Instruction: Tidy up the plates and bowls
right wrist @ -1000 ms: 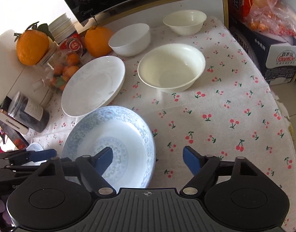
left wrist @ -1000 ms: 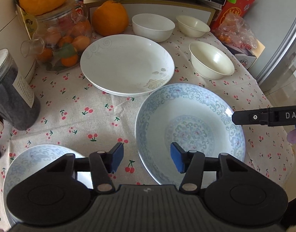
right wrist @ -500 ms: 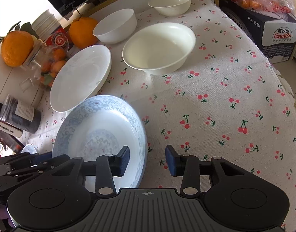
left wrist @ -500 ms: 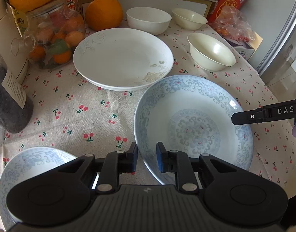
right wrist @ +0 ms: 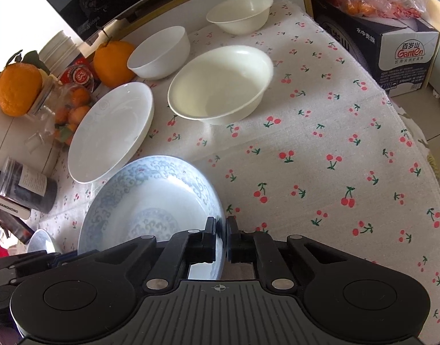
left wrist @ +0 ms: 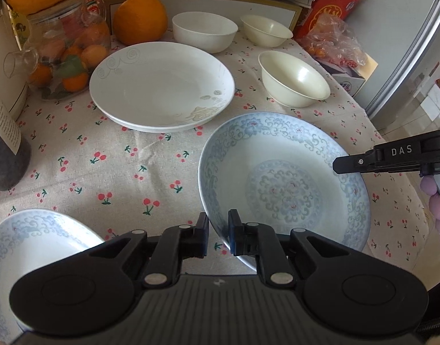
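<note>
A blue-patterned deep plate (left wrist: 283,184) (right wrist: 151,201) lies on the cherry-print cloth. My left gripper (left wrist: 218,221) is closing, its pads pinching the plate's near left rim. My right gripper (right wrist: 220,224) is closing too and clamps the opposite rim. Its black finger (left wrist: 346,164) shows at the plate's right edge in the left wrist view. Beyond lie a white plate (left wrist: 162,86) (right wrist: 111,132), a cream bowl (left wrist: 294,79) (right wrist: 220,83), a white bowl (left wrist: 204,30) (right wrist: 158,51) and a small cream bowl (left wrist: 266,30) (right wrist: 240,13). A second blue-patterned plate (left wrist: 33,247) sits at the near left.
At the back left stand a glass jar of small fruit (left wrist: 67,57), a large orange (left wrist: 139,18) and a dark jar (left wrist: 4,149). A water carton (right wrist: 392,46) with a bag on top sits past the table's right edge. A microwave stands at the back.
Both grippers have gone from wide open to clamped on opposite rims of the blue-patterned plate. Both cameras have edged slightly closer to it.
</note>
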Motion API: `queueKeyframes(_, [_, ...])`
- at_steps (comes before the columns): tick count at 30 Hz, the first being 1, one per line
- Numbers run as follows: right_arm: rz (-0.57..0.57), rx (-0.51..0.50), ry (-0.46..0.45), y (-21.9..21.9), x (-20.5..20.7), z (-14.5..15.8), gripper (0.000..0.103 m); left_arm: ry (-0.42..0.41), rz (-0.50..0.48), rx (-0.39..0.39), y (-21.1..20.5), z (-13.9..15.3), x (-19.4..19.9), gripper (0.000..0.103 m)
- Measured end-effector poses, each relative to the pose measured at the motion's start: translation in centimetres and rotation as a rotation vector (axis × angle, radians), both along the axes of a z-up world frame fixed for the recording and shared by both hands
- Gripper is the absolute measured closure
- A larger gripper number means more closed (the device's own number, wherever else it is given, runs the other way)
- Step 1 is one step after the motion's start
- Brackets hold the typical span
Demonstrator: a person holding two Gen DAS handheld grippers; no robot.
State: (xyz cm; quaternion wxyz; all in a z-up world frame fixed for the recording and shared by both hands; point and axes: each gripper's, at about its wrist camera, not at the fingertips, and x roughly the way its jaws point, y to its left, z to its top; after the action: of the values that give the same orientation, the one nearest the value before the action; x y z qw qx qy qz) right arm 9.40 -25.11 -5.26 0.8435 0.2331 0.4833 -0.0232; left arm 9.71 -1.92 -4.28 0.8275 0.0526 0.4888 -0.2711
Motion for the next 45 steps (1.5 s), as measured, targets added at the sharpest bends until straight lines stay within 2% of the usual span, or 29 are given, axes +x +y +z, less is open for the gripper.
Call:
queueKeyframes(8, [-0.039,-0.034,0.001,-1.4,-0.3,0.1,0.094,-0.004,-0.029,0.014,-1.7,-0.2,0.2,0.091])
queueKeyframes(18, [-0.04,-0.066,0.028,-1.1,-0.2,-0.3,0.092,-0.006,-0.046,0.046,-2.2,-0.5,0.3,0.091])
queueKeyframes(26, [-0.05,-0.059,0.036,-1.2,-0.3,-0.2,0.092,0.0,-0.081,0.068,-2.5,-0.4,0.7,0.089])
queueKeyframes(29, [-0.052,-0.052,0.041,-1.1,-0.4,-0.2,0.09,-0.013,-0.114,0.085,-2.4,-0.3,0.7,0.088])
queueKeyframes(33, [-0.064,-0.066,0.017,-0.7,-1.5,0.5,0.088,-0.077,-0.162,0.124,-2.1,0.5,0.1,0.078])
queueKeyframes(39, [-0.06,-0.042,-0.029,0.2,-3.6,2.0,0.068,-0.117,-0.205,0.134,-0.7,1.6,-0.7,0.057])
queueKeyframes(41, [-0.048,-0.036,-0.046,0.9,-4.1,2.4,0.056,-0.131,-0.226,0.147,-0.4,2.0,-0.8,0.053])
queueKeyframes(45, [-0.033,-0.043,-0.089,2.8,-5.2,3.3,0.04,-0.142,-0.243,0.152,0.4,2.6,-0.7,0.04])
